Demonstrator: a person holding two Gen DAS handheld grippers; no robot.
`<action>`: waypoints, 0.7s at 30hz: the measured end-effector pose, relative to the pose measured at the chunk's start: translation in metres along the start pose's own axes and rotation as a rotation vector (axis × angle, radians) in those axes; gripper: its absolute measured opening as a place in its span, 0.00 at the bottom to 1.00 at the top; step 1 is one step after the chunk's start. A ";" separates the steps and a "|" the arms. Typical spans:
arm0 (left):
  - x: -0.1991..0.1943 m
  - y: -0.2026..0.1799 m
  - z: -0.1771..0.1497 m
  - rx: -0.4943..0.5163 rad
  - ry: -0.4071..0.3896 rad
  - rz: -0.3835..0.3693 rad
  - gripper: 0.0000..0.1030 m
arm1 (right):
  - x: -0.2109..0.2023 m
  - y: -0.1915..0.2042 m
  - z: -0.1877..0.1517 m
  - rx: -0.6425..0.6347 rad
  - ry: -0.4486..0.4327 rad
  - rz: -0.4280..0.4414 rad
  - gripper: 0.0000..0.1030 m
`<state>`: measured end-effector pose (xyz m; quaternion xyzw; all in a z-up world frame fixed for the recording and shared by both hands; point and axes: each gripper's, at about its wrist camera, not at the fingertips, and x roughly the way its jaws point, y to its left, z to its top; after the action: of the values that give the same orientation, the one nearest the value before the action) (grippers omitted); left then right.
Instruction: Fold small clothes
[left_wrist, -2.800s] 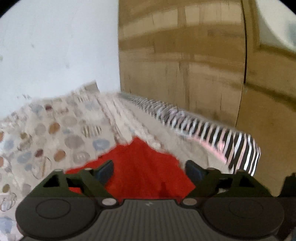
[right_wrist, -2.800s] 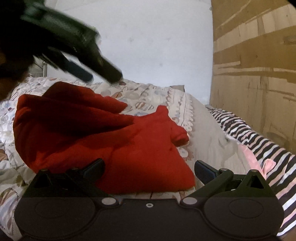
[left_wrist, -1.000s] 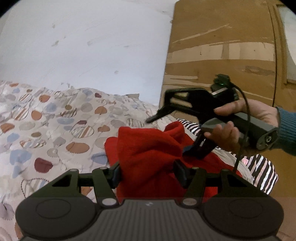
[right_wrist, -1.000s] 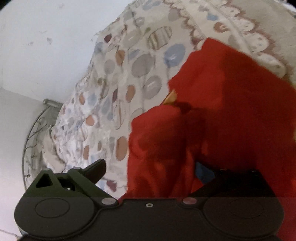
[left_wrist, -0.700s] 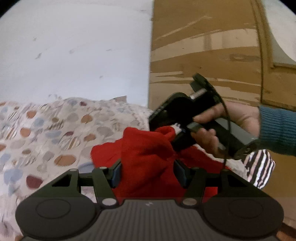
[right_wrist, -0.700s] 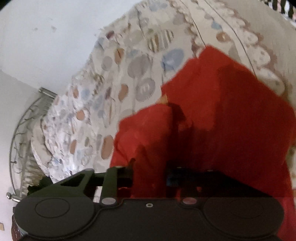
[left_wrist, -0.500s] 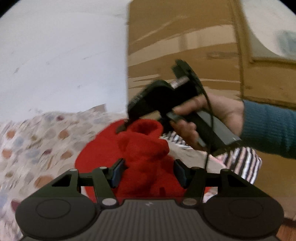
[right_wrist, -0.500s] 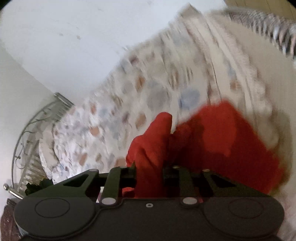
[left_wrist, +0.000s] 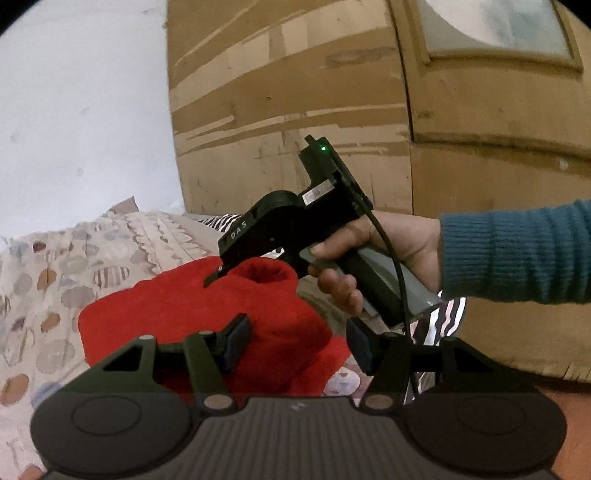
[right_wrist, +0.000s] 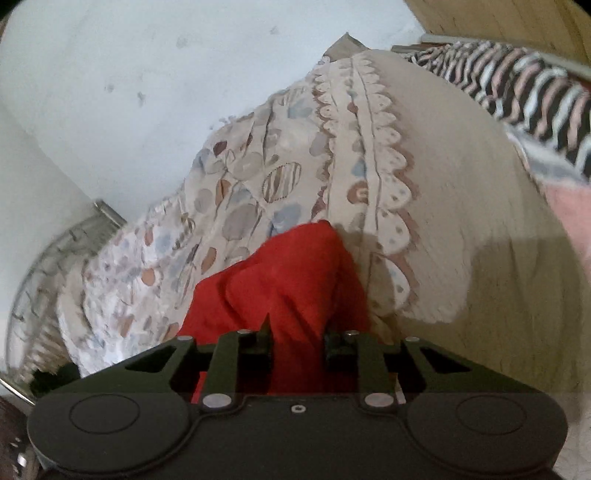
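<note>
1. Our left wrist camera sits just behind the left tool, looking along its fingers, slightly downward, across the bed towards a wooden door.
2. It sees the right tool from the side, close by.
3. Our right wrist camera rides behind the right tool, tilted steeply, facing the bed and white wall.
4. Both views share the red garment, patterned bedcover and striped cloth.

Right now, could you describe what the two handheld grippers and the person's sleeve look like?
Both grippers are matte black with ribbed bases. The left gripper has blue finger pads. The right gripper shows white "DAS" lettering, a green light, a black cable and a grey handle. The sleeve is teal ribbed knit.
</note>
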<state>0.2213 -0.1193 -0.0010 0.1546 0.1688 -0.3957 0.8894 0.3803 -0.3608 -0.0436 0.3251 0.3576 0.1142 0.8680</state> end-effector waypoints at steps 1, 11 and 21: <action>0.000 -0.001 0.000 0.014 0.000 0.008 0.61 | 0.000 -0.001 -0.001 -0.008 -0.007 -0.001 0.30; -0.062 0.037 0.015 -0.244 -0.200 0.067 0.81 | 0.000 0.002 0.000 -0.103 -0.025 -0.008 0.33; -0.063 0.132 -0.014 -0.769 -0.089 0.190 0.96 | -0.003 0.006 -0.005 -0.103 -0.051 -0.041 0.39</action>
<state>0.2791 0.0115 0.0317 -0.1922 0.2507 -0.2258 0.9215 0.3751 -0.3551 -0.0409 0.2756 0.3358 0.1063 0.8944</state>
